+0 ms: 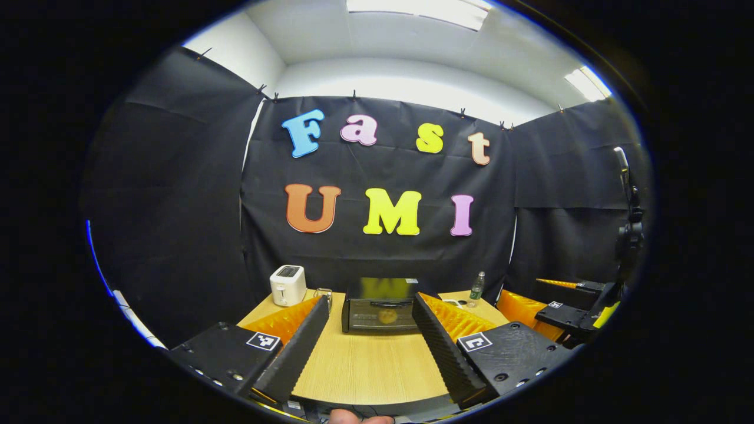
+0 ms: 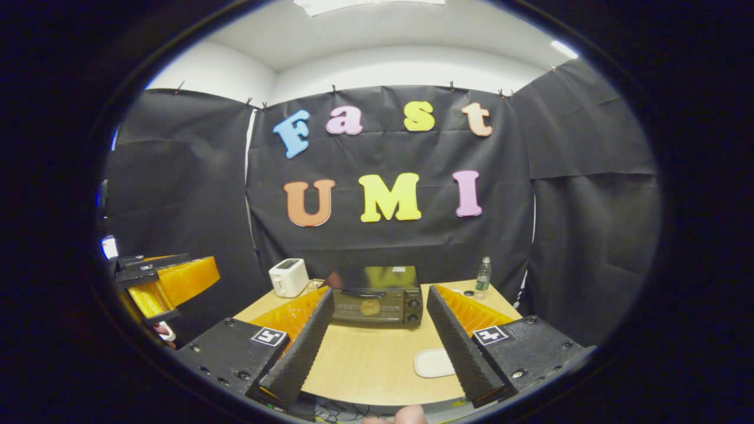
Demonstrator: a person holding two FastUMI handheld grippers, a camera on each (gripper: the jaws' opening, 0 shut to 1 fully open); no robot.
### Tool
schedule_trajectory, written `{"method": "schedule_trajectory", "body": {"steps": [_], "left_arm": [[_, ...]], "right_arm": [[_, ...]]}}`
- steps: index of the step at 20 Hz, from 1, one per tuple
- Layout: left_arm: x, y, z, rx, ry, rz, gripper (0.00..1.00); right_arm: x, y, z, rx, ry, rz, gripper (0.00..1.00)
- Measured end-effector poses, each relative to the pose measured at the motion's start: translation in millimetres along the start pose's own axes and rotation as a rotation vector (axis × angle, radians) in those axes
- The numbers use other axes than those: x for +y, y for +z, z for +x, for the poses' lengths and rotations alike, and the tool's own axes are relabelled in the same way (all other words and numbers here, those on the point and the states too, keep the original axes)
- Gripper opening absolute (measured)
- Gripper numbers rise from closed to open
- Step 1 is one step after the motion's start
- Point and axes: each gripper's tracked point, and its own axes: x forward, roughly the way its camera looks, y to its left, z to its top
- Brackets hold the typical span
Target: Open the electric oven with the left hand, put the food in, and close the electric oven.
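While its glass door stands closed, the black box-shaped electric oven (image 1: pixel 382 305) sits at the far middle of the pale wooden surface (image 1: pixel 371 365), and a round yellowish piece of food (image 1: pixel 387 317) shows behind the door glass. In the right gripper view the same oven (image 2: pixel 377 302) has its dark handle bar across the top of the door and two knobs down its right side, with the food (image 2: pixel 370 306) inside.

The left tool (image 1: pixel 371 341) hangs at the near edge of the surface, its fingers spread wide apart and holding nothing; the oven lies well beyond them, framed in the gap between the two. The right tool (image 2: pixel 380 344) is likewise at the near edge, fingers parted and empty, with the oven far ahead between them. Neither touches the oven.

A flat white rounded plate (image 2: pixel 434 362) lies on the surface near the right tool, just beside its right finger. A white toaster (image 1: pixel 288 285) stands at the far left of the oven, a small clear glass (image 1: pixel 323 293) between the two. A clear plastic bottle with a green label (image 1: pixel 476 288) stands at the far right. In the left gripper view the right tool (image 1: pixel 574 315) appears off at the right edge.
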Motion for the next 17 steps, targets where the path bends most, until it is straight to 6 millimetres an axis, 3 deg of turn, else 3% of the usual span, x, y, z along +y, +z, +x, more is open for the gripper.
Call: {"method": "schedule_trajectory", "body": {"steps": [4,8,17], "left_arm": [[4.9,-9.0,-41.0,0.0,0.013,-0.002,0.94],[5.8,-11.3,-65.5,-0.013,0.02,-0.019,0.94],[2.6,-20.3,-75.0,-0.014,0.019,-0.03,0.94]], "right_arm": [[18.3,-10.2,-33.1,0.0,0.013,-0.006,0.97],[29.2,-12.5,-56.9,-0.015,0.03,-0.017,0.97],[34.3,-17.6,-71.6,-0.024,0.042,-0.013,0.97]]}}
